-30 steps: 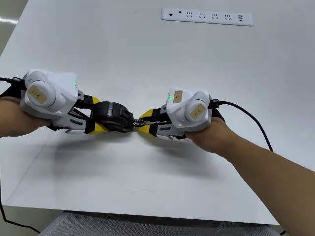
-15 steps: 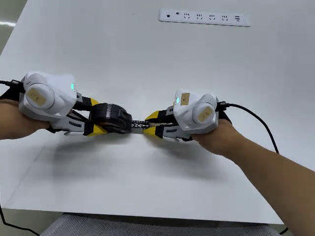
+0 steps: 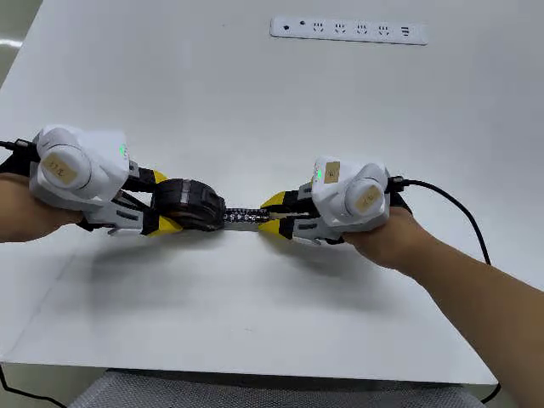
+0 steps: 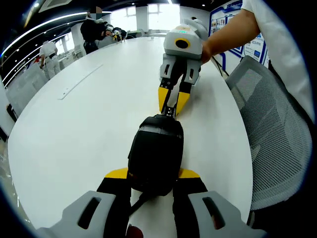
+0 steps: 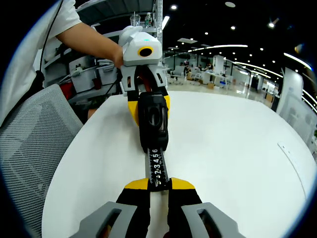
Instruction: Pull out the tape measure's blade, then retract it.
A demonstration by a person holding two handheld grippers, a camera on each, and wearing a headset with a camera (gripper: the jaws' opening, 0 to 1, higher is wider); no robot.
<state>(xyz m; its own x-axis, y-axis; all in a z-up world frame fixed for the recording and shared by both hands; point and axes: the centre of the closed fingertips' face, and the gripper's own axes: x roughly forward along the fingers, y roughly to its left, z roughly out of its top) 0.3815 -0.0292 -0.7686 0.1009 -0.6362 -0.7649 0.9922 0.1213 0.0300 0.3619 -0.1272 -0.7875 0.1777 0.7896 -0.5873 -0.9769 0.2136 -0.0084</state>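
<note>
A black tape measure (image 3: 189, 204) rests on the white table, and my left gripper (image 3: 163, 202) is shut on its case (image 4: 155, 154). From the case a short dark blade (image 3: 245, 217) with white numerals (image 5: 156, 163) reaches to the right. My right gripper (image 3: 274, 214) is shut on the blade's end, its yellow fingertips (image 5: 184, 185) pinching it. In the left gripper view the right gripper (image 4: 173, 104) shows just past the case. The right gripper view has the case (image 5: 153, 118) straight ahead, with the left gripper (image 5: 146, 106) clamped on it.
A white power strip (image 3: 348, 30) lies at the far side of the table (image 3: 255, 102). A mesh chair (image 4: 267, 144) stands at the table's near edge. A black cable (image 3: 450, 204) trails from the right gripper. People stand far off behind the table (image 4: 99, 29).
My right gripper has moved to the right, away from the case, drawing out more of the blade. The left gripper has stayed shut on the case.
</note>
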